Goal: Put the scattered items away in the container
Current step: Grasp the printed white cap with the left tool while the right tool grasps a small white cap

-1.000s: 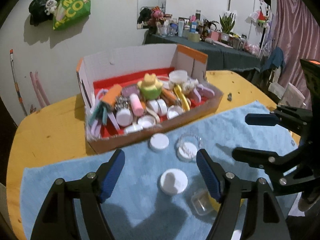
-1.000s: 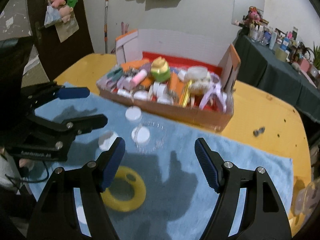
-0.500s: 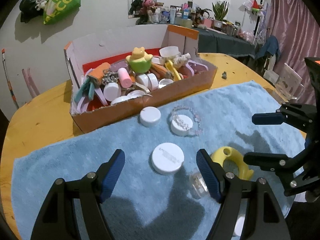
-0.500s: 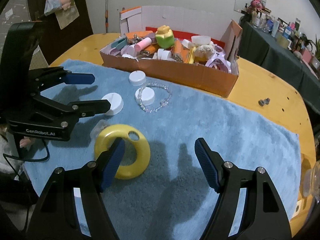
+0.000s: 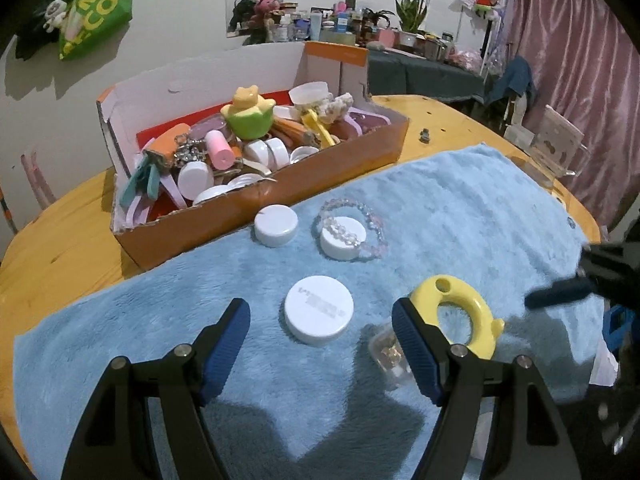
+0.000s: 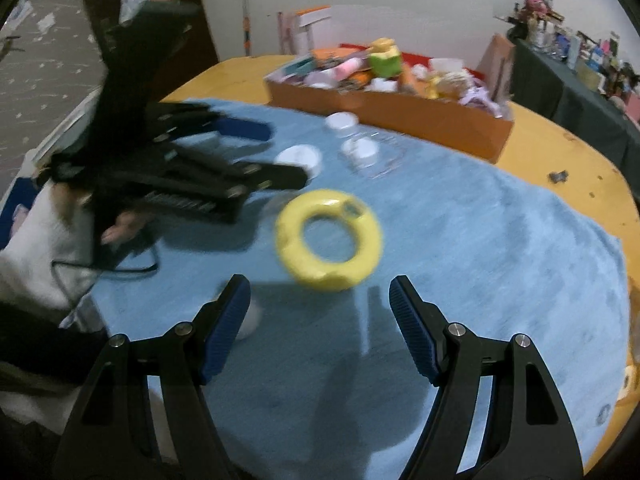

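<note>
A cardboard box [image 5: 256, 196] full of small items stands at the back of a blue towel [image 5: 460, 216]. On the towel lie a large white lid [image 5: 319, 308], a small white lid [image 5: 276, 225], a white lid ringed by a bead bracelet [image 5: 345, 237], a yellow ring [image 5: 460, 314] and a small clear case [image 5: 386, 354]. My left gripper [image 5: 320, 344] is open, its fingers either side of the large lid, just short of it. My right gripper [image 6: 319, 330] is open and empty, just short of the yellow ring [image 6: 328, 238].
The towel lies on a round yellow wooden table [image 5: 56, 256]. A small dark metal piece [image 5: 423, 135] sits on the bare table right of the box. A clear plastic container [image 5: 558, 146] stands at the table's right edge. Cluttered shelves stand behind.
Both grippers have pulled back and lowered toward the towel. The left now frames the large white lid; the right has swung toward the yellow ring and its view is blurred.
</note>
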{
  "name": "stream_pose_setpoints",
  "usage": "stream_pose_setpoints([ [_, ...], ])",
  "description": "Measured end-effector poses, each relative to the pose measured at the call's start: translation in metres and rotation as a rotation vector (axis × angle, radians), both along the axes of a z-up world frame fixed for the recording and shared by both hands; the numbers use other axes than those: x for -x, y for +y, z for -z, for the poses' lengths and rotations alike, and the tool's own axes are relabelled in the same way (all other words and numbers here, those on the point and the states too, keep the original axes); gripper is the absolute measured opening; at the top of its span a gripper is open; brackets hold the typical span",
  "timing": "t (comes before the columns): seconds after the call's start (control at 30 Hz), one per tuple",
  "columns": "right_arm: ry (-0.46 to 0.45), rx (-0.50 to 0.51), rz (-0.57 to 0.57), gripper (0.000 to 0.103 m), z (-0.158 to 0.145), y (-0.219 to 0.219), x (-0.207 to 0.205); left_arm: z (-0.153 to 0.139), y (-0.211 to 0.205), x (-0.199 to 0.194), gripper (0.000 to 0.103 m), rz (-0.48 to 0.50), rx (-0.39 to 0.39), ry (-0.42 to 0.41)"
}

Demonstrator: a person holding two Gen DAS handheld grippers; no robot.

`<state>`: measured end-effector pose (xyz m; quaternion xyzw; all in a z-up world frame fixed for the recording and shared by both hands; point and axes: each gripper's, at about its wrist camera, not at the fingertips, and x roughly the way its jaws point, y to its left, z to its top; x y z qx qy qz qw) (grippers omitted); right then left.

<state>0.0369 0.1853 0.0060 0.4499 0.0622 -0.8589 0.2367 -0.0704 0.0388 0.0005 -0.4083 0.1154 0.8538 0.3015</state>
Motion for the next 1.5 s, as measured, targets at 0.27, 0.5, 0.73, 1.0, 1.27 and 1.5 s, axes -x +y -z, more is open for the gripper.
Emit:
stream_pose_setpoints([
  [0.27, 0.006, 0.005, -0.071, 0.071, 0.018, -0.027, -0.018, 0.002, -0.006, 0.002, 0.07, 0.021, -0.034, 0.0],
  [0.5, 0.029, 0.015, -0.097, 0.071, 0.018, -0.032, -0.019, 0.001, -0.002, -0.001, 0.066, 0.046, -0.029, 0.019],
  [0.73, 0.022, 0.015, -0.118, 0.058, 0.019, -0.033, -0.014, 0.001, 0.001, 0.0, 0.063, 0.052, -0.033, 0.018],
  [1.0, 0.019, 0.017, -0.132, 0.054, 0.02, -0.035, -0.015, 0.002, 0.003, 0.0, 0.058, 0.049, -0.036, 0.011],
  [1.27, 0.016, 0.02, -0.14, 0.049, 0.019, -0.038, -0.015, 0.008, 0.004, 0.004, 0.054, 0.037, -0.031, -0.004],
  [1.5, 0.015, 0.014, -0.147, 0.049, 0.019, -0.039, -0.016, 0.014, 0.005, 0.011, 0.051, 0.015, -0.004, -0.017],
])
